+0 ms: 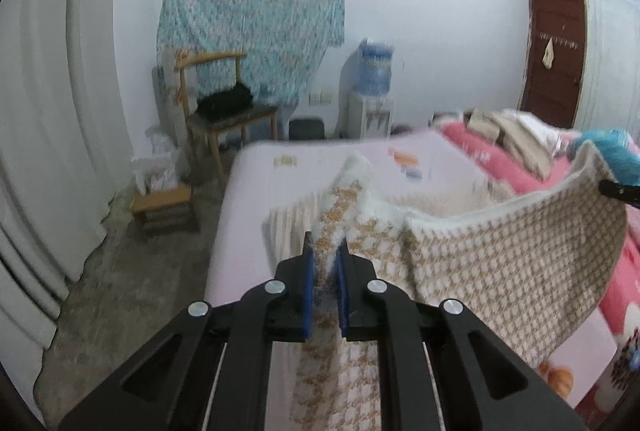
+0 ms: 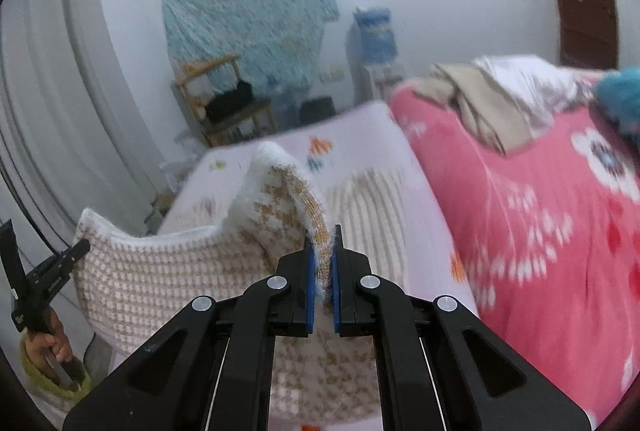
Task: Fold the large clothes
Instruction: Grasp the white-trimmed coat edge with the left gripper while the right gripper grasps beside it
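A large knit garment in a tan and white check with a fluffy white edge hangs lifted above the bed. My left gripper is shut on one corner of it, cloth pinched between the blue pads. My right gripper is shut on the opposite corner of the same knit garment. The cloth sags in a curve between the two. The left gripper shows at the left edge of the right wrist view, held by a hand. The right gripper's tip shows at the right edge of the left wrist view.
A pale pink sheet covers the bed, with a red floral quilt and piled clothes on the right. Beyond stand a wooden chair, a small stool, a water dispenser and a brown door.
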`<state>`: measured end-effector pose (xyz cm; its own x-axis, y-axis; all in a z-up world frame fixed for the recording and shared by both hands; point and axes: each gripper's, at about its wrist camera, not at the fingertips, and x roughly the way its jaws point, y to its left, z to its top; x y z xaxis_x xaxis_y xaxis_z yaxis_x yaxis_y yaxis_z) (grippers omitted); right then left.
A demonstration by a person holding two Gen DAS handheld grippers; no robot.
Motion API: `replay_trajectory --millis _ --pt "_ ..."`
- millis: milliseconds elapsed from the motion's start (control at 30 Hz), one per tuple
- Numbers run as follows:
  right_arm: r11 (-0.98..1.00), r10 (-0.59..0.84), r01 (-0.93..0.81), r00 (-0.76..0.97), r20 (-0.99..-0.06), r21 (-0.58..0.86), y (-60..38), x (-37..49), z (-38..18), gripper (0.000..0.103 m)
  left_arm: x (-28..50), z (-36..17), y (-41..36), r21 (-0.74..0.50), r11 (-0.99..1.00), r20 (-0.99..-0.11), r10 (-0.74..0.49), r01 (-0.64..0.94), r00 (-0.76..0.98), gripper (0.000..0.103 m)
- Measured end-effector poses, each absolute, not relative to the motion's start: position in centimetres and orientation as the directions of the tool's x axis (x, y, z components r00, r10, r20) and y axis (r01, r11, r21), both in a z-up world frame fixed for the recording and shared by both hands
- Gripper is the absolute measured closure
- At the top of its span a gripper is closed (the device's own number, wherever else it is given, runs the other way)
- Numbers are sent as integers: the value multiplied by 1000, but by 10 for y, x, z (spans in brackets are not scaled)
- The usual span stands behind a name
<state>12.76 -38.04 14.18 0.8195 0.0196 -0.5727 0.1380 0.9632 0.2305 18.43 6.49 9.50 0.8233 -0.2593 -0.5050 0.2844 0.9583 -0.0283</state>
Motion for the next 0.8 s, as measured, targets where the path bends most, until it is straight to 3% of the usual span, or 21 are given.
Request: replay_trajectory --millis 133,267,600,733,800 --pt "958 52 103 854 -518 266 -402 182 160 98 223 118 60 -18 960 -451 -258 281 855 94" --pt "940 94 102 840 -535 325 -432 253 147 98 293 116 52 -27 956 -481 -268 291 835 94" --pt "904 159 212 639 -753 371 -476 377 18 97 452 7 31 -127 958 -770 -257 255 583 93" --pt "844 260 223 626 -735 488 -494 377 -1 89 464 -16 46 -234 949 -797 -311 210 518 83" --pt "787 320 231 641 -698 573 -508 374 -2 78 462 -18 56 -294 937 -784 -349 189 513 75"
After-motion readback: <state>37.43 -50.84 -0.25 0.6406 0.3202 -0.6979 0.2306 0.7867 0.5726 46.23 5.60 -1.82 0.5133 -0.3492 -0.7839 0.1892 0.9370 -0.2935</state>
